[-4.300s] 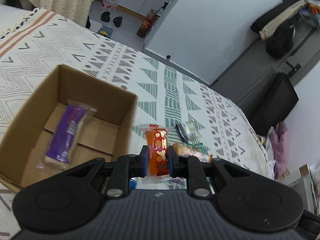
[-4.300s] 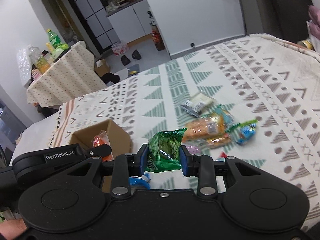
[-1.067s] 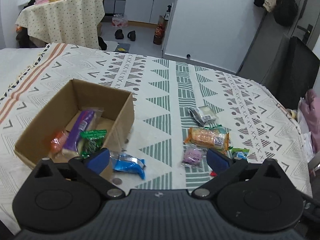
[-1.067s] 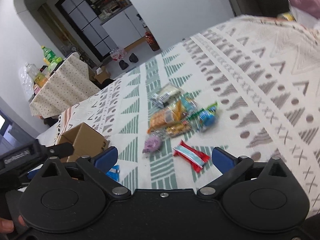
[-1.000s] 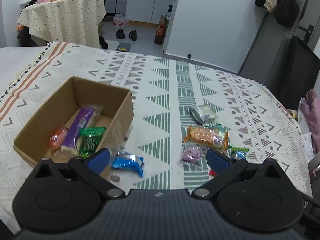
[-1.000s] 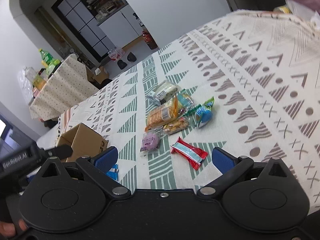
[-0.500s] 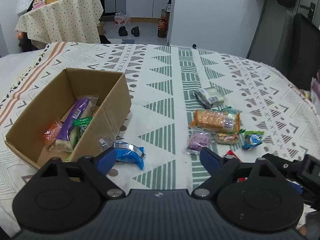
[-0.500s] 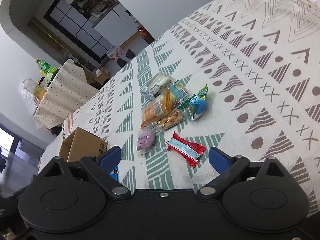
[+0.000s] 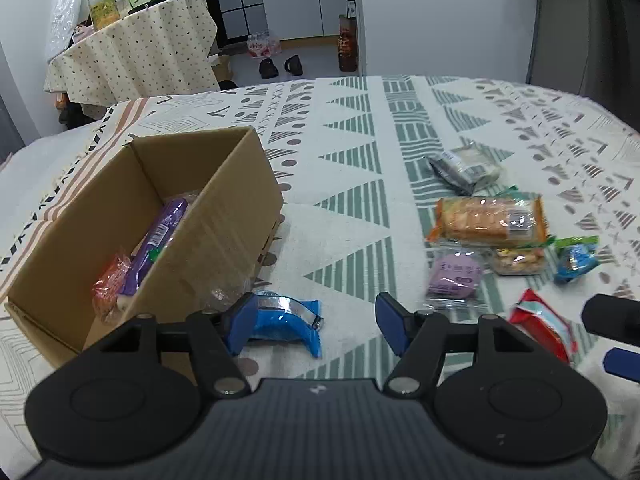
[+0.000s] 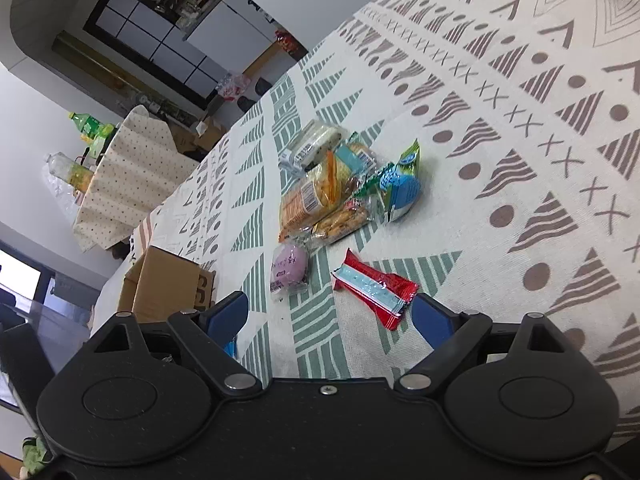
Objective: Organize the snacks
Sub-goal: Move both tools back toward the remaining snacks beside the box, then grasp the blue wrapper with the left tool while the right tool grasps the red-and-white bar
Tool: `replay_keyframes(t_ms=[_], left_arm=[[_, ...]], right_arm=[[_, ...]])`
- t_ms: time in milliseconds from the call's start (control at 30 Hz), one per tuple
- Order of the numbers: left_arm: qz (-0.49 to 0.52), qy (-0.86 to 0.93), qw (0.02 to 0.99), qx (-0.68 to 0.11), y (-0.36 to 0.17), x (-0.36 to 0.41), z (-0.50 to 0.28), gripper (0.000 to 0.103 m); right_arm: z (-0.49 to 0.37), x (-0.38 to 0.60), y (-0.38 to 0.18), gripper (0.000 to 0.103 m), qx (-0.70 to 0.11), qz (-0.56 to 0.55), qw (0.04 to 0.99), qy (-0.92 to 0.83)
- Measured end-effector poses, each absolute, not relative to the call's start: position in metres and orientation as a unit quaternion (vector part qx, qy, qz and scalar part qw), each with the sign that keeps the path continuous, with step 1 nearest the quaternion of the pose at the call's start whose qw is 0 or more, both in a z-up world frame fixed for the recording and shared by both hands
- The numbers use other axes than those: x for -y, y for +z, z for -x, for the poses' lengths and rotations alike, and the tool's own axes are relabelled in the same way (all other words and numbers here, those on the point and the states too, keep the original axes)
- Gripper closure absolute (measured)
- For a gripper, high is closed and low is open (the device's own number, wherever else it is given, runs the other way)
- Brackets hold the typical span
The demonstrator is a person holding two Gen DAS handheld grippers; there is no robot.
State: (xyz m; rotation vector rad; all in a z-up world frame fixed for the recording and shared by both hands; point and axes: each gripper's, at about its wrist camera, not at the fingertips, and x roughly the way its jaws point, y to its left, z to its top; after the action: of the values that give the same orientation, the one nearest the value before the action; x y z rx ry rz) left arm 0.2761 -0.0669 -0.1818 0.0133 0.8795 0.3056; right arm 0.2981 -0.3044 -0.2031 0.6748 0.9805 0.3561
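My left gripper has dropped lower than a second ago, jaws apart and empty, its left pad at the blue packet beside the cardboard box. My right gripper has closed in too, jaws spread around the red bar. Beyond lie the purple pouch and cracker pack.

Left gripper & right gripper: matte black bodies w/ two round discs each, silver pivot screws, ribbed centre plate, blue pads on black jaws
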Motion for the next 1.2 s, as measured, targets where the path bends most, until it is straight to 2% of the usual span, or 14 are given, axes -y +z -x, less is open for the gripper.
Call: replay_keyframes(t_ms=[167,300,467,567,633,1000,1167,1200], left_arm=[[-0.016,0.157,0.886,-0.437,-0.196,0.066,-0.285,0.038],[-0.018,0.164,0.878,-0.449,-0.208,0.061,-0.29,0.038],[-0.014,0.163,0.879,-0.449,-0.217,0.06,-0.293,0.038],[-0.009,0.166,0.881,-0.444,-0.218,0.059,-0.292,0.044],[-0.004,0.168,0.882,-0.441,-0.218,0.057,-0.291,0.059],[0.042,0.144,0.894,-0.422,-0.206,0.048,-0.286,0.072],[0.063,0.134,0.897,-0.417,-0.202,0.045,-0.281,0.073],[0.068,0.133,0.897,-0.417,-0.201,0.044,-0.28,0.073]], right_arm=[[-0.306,0.302,-0.214,0.015,-0.472,-0.319,0.804,0.17],[-0.313,0.299,-0.22,0.021,-0.481,-0.317,0.799,0.172],[-0.317,0.292,-0.225,0.022,-0.487,-0.301,0.801,0.177],[-0.319,0.29,-0.226,0.022,-0.487,-0.294,0.803,0.178],[-0.321,0.288,-0.226,0.023,-0.483,-0.29,0.807,0.177],[-0.327,0.28,-0.216,0.023,-0.439,-0.238,0.853,0.152],[-0.331,0.271,-0.213,0.023,-0.425,-0.228,0.861,0.162],[-0.332,0.27,-0.215,0.026,-0.431,-0.224,0.859,0.161]])
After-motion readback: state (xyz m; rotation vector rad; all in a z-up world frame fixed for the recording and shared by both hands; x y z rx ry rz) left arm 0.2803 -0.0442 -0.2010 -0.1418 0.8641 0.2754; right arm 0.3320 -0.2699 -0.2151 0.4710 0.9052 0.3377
